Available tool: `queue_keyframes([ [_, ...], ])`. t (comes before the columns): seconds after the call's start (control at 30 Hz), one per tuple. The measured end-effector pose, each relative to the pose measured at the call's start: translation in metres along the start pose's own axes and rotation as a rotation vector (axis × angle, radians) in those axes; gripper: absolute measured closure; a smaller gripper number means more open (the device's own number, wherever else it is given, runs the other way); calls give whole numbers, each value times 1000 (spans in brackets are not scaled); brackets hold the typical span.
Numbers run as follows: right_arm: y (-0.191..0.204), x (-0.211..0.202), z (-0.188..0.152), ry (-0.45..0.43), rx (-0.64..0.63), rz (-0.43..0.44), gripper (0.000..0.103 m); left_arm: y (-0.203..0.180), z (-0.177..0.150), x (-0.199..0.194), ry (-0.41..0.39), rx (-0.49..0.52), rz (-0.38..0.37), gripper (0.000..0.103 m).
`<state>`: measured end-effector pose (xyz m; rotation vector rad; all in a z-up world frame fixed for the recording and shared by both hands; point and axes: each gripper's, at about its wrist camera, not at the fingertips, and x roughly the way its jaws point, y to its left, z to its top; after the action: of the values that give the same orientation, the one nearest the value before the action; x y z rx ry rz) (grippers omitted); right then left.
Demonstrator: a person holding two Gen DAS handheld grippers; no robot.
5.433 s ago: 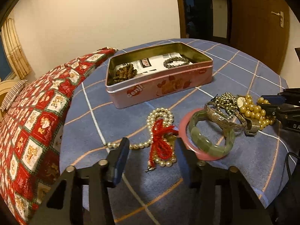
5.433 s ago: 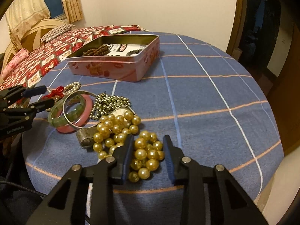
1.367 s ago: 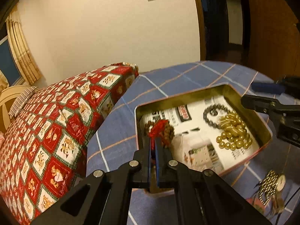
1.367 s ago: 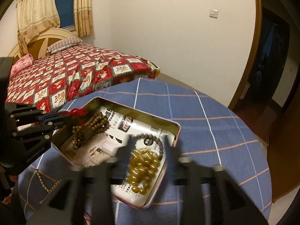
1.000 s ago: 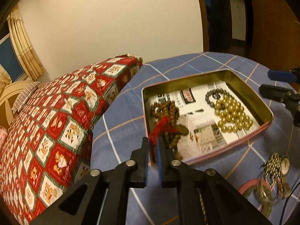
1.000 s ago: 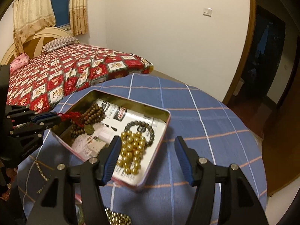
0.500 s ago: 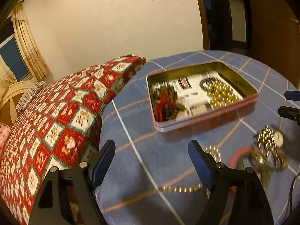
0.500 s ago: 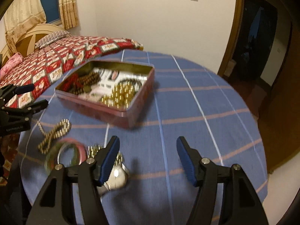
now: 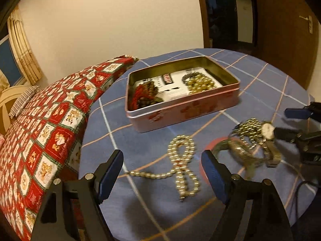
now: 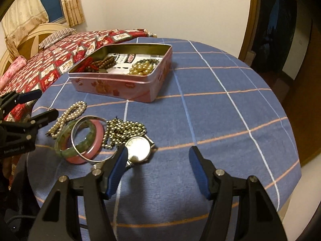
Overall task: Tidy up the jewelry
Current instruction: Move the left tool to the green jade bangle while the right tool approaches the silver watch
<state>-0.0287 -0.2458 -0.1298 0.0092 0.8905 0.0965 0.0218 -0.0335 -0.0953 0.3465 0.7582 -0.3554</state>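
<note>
A pink tin (image 9: 188,112) (image 10: 120,88) stands open on the round table and holds brown beads with a red tassel (image 9: 144,96) (image 10: 94,64), gold pearls (image 9: 200,83) (image 10: 141,68) and a dark bead bracelet. In front of it lie a pearl necklace (image 9: 181,158) (image 10: 67,117), a green bangle (image 10: 66,140) on a pink bangle (image 10: 96,140) with a silver bangle (image 10: 90,138), a metal bead chain (image 9: 249,128) (image 10: 122,130) and a watch (image 9: 267,131) (image 10: 139,149). My left gripper (image 9: 162,172) is open above the necklace. My right gripper (image 10: 158,169) is open, its left finger beside the watch.
The table wears a blue checked cloth (image 10: 220,110). A bed with a red patterned quilt (image 9: 40,120) (image 10: 60,60) touches the table's left side. A dark doorway (image 10: 280,30) and wooden door (image 9: 284,30) stand behind to the right.
The left gripper dropped the red-tasselled beads into the tin and opened. Both grippers pulled back from the tin toward the jewelry pile at the table's near side.
</note>
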Motion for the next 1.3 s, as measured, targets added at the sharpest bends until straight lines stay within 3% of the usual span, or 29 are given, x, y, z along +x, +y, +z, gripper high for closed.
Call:
queue_keyframes([
  [0.33, 13, 9, -5, 32, -36, 17, 34, -30, -8, 10, 31, 60, -43, 23],
  [0.53, 6, 8, -6, 60, -62, -44, 34, -29, -7, 13, 30, 95, -36, 23],
  [0.63, 0, 7, -5, 68, -71, -80, 33, -23, -9, 18, 46, 121, 2, 23],
  [0.73, -8, 9, -5, 78, -76, -157, 33, -14, -11, 20, 57, 107, 4, 23],
  [0.9, -13, 9, -6, 80, -57, -150, 33, -7, -11, 21, 61, 89, -1, 24],
  [0.93, -12, 8, -6, 75, -59, -143, 33, -9, -12, 21, 60, 93, -6, 28],
  [1.0, -9, 4, -6, 61, -55, -119, 33, -13, -12, 19, 65, 98, -43, 48],
  [1.03, -7, 2, -5, 52, -56, -109, 33, -16, -13, 19, 67, 99, -56, 53],
  [1.1, -2, -1, -5, 29, -60, -82, 32, -19, -14, 19, 76, 110, -82, 79],
  [1.17, 3, -2, -5, 20, -64, -70, 32, -19, -13, 17, 67, 96, -100, 96],
  [1.3, 0, -1, -4, 13, -27, -46, 32, -14, -11, 8, 52, 81, -149, 96],
])
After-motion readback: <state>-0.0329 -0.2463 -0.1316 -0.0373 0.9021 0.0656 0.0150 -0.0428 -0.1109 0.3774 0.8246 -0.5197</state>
